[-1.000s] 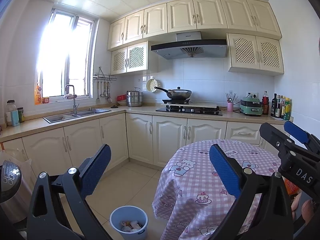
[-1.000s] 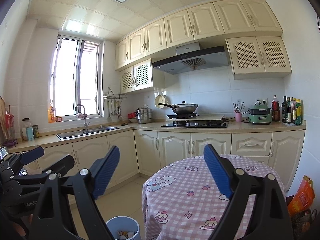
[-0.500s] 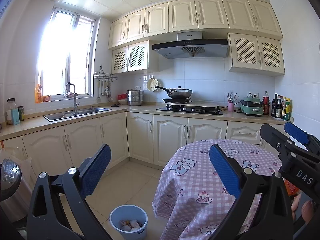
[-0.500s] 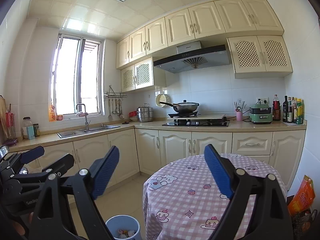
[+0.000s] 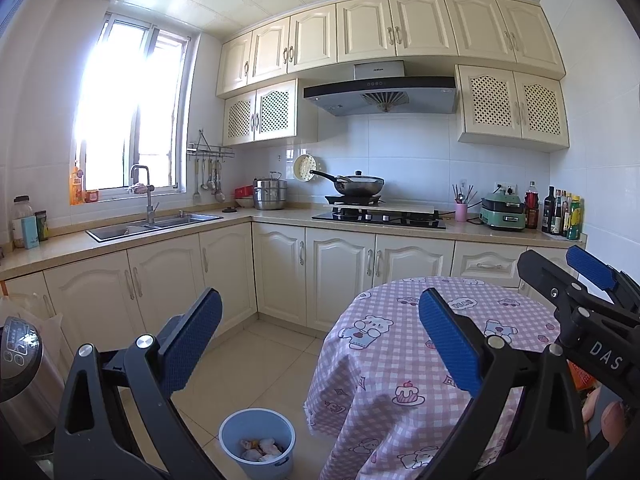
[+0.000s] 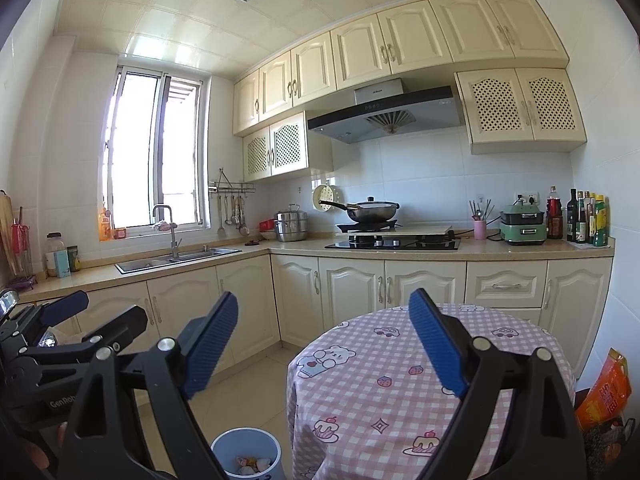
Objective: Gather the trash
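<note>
A light blue bin [image 5: 257, 442] stands on the floor by the round table, with crumpled trash [image 5: 261, 449] inside; it also shows in the right wrist view [image 6: 246, 456]. My left gripper [image 5: 320, 344] is open and empty, held high above the floor and the table's left side. My right gripper [image 6: 322, 346] is open and empty too, beside it at the same height. The right gripper shows at the right edge of the left wrist view [image 5: 576, 276]; the left gripper shows at the left edge of the right wrist view [image 6: 96, 312].
A round table with a pink checked cloth [image 5: 420, 364] stands to the right of the bin. Cream cabinets [image 5: 340, 276], a sink [image 5: 152, 224] and a hob with a wok [image 5: 358, 186] run along the back. A steel appliance [image 5: 20, 376] stands at left, an orange bag [image 6: 606, 392] at right.
Both views have drifted very slightly; the grippers stay open and empty and nothing else has moved.
</note>
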The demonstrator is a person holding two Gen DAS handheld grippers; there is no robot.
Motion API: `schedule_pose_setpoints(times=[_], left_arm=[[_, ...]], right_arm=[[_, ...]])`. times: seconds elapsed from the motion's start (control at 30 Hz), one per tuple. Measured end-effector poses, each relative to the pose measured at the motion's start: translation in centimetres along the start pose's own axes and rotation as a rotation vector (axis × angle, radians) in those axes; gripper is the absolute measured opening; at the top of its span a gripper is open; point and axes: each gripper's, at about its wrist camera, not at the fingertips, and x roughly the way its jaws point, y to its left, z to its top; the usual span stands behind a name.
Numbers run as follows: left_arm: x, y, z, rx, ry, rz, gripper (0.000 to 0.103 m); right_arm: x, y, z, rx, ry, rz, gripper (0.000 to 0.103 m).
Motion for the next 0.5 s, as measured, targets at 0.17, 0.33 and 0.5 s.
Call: schedule_pose_setpoints(times=[0.17,0.33,0.5], left_arm=[[-0.03,-0.01,0.00,0.002,-0.001,-0.001,0.095],[-0.04,0.02,0.01,0.002,-0.001,-0.001,0.095],[-0.07,0.00,0.05,0.003,-0.001,-0.003,0.095]], right_arm=[[-0.01,0.04,-0.02,0.000,0.001,0.001,0.086],[0.05,0.22,-0.10,-0.002,0.001,0.002,0.086],[0.13,0.21,-0.13,-0.001,0.004,0.004,0.086]])
